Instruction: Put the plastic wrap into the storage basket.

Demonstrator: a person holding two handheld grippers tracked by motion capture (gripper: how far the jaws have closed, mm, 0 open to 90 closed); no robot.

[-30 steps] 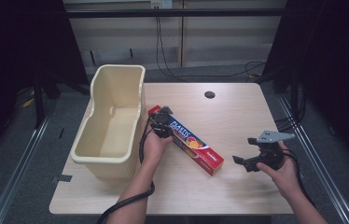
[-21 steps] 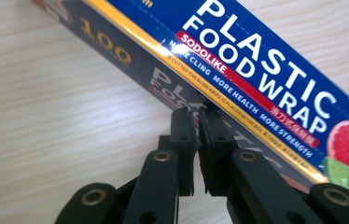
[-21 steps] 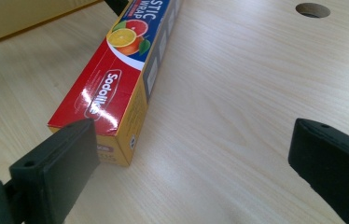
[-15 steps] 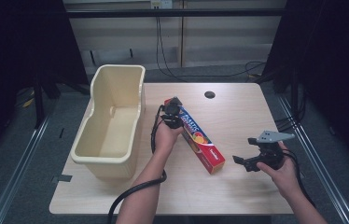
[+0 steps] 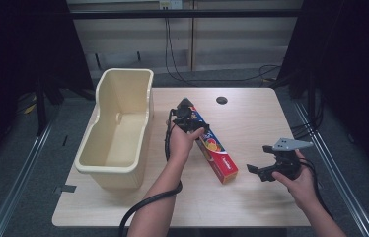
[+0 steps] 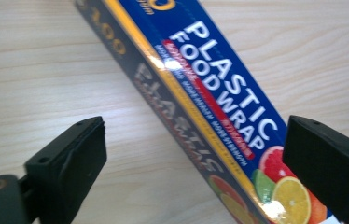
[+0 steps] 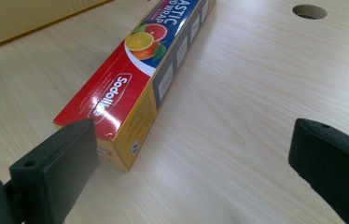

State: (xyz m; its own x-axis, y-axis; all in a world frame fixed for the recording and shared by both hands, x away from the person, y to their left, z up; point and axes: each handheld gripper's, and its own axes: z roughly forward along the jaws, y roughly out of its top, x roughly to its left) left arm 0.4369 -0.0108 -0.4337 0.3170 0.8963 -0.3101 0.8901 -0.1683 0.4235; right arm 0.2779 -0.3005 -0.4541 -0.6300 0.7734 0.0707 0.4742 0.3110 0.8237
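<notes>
Since the earlier frame, the left gripper (image 5: 186, 114) has been carried up along the plastic wrap box (image 5: 212, 145), which lies diagonally on the worktop (image 5: 251, 123) beside the cream bin (image 5: 118, 128). Its fingers (image 6: 70, 158) are spread astride the box, ungripped; the right gripper (image 5: 266, 170) is held apart, fingers also spread. Closing on the box is judged next.

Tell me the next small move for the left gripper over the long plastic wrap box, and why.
Probably lower the left gripper a little and close it across the long blue-and-red plastic wrap box. Its jaws stand open on either side of the box without touching it, and the box lies flat on the wooden table. The right gripper is open, off the box's red end.
</notes>
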